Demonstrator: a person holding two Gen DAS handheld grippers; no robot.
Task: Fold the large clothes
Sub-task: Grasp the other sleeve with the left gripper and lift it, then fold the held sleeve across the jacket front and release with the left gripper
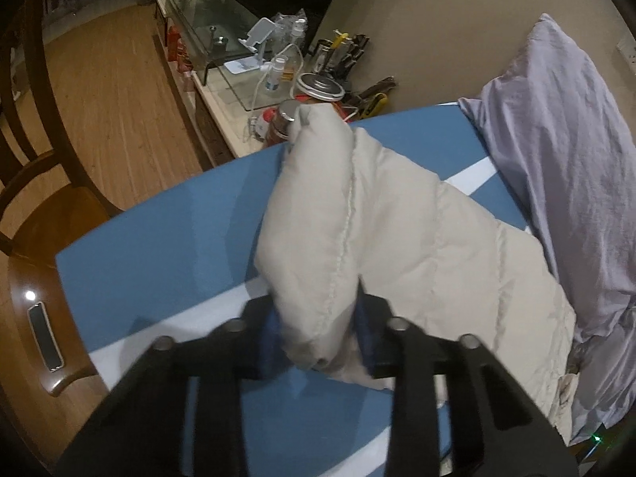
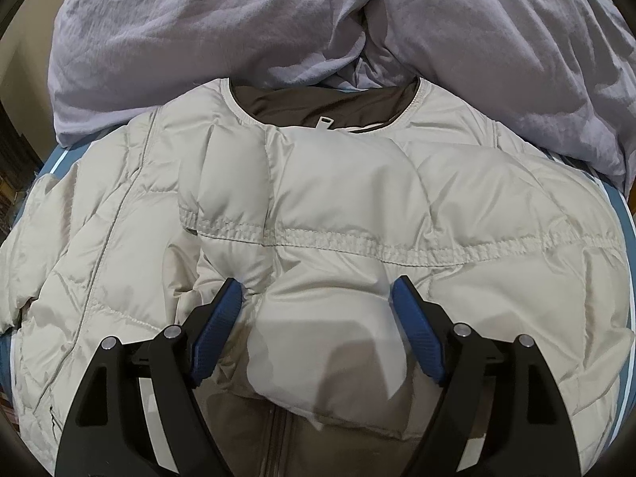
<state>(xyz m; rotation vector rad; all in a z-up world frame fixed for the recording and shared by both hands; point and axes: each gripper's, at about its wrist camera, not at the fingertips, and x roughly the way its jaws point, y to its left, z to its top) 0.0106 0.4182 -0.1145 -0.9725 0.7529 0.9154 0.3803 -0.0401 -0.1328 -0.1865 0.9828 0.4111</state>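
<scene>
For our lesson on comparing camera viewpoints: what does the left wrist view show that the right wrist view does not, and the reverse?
Only the left wrist view shows the wooden chair, the cluttered side table with a glass stand, the wood floor, and the left tool shut on a puffy part of the cream jacket.

Only the right wrist view shows the jacket's brown-lined collar, its zipper and the right tool, open over the jacket.

Both show the jacket, the lilac bedding and the blue striped surface.

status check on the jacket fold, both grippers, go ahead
Left gripper shut on a lifted sleeve of the cream puffer jacket. Right gripper open, over the folded-up hem. Lavender bedding bunched against the collar side.
</scene>
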